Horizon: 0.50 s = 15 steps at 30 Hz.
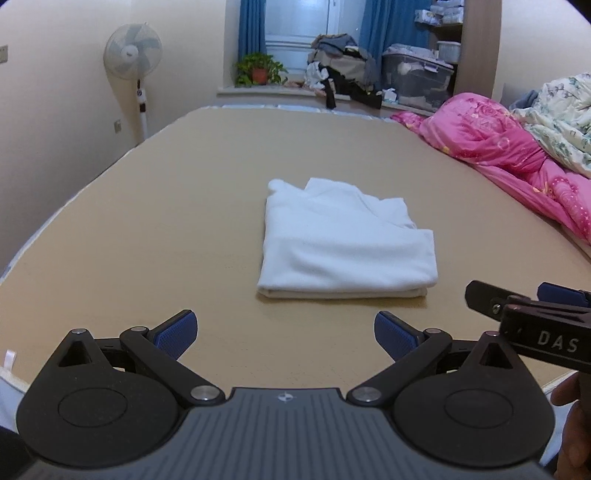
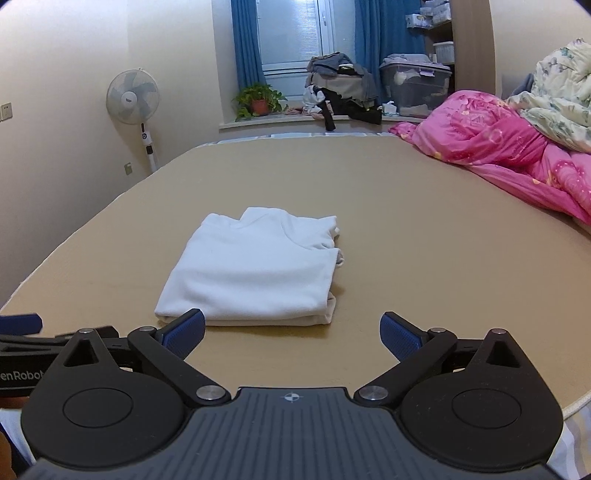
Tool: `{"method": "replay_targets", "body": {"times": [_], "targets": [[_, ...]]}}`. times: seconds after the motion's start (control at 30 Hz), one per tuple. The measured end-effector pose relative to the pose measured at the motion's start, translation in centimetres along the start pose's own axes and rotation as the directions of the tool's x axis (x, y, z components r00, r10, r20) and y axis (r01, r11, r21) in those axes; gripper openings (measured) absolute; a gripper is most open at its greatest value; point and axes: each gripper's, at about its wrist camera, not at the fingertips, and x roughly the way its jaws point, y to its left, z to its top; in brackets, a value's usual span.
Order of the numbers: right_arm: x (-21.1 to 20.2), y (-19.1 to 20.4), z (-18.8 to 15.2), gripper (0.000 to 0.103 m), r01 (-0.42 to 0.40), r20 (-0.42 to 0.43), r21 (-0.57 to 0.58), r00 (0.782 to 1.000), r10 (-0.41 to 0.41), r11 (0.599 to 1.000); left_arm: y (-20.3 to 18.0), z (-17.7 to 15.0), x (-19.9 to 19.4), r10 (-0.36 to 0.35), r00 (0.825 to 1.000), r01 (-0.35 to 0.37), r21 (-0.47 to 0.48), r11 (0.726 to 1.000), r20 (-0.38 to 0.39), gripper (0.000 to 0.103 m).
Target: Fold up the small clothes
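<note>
The white garment (image 1: 345,240) lies folded into a neat, roughly square bundle on the tan bed surface (image 1: 147,229), with its layered edges showing along the near side and a collar-like fold at the far end. It sits ahead of both grippers, touching neither.

The left gripper (image 1: 285,334) hovers just short of the bundle's near edge, its blue-padded fingers (image 1: 177,334) spread wide apart with nothing between them. The right gripper (image 2: 292,334) is likewise spread wide and empty, with the garment's near edge just past its left finger. In the left wrist view the right gripper shows at the right edge, beside the left one, with part of a hand (image 1: 570,424) below it.

A crumpled pink quilt (image 1: 498,147) and a pale flowered blanket (image 1: 557,122) lie along the right side of the bed, well apart from the garment. Beyond the bed stand a white pedestal fan (image 1: 133,51), a potted plant (image 1: 258,70) on the window ledge, a heap of clothes (image 1: 343,62), a clear storage box (image 1: 417,77) and blue curtains (image 1: 384,26).
</note>
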Motion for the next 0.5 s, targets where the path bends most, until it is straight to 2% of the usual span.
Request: {"method": "replay_targets", "body": {"times": [0.5], "targets": [[-0.79,0.26,-0.01,0.1,-0.006,0.015,-0.032,1.0,0.006,0.999,-0.33,-0.12,-0.12,0.024,0.999,-0.024,0.016,1.0,0.024,0.102]]}}
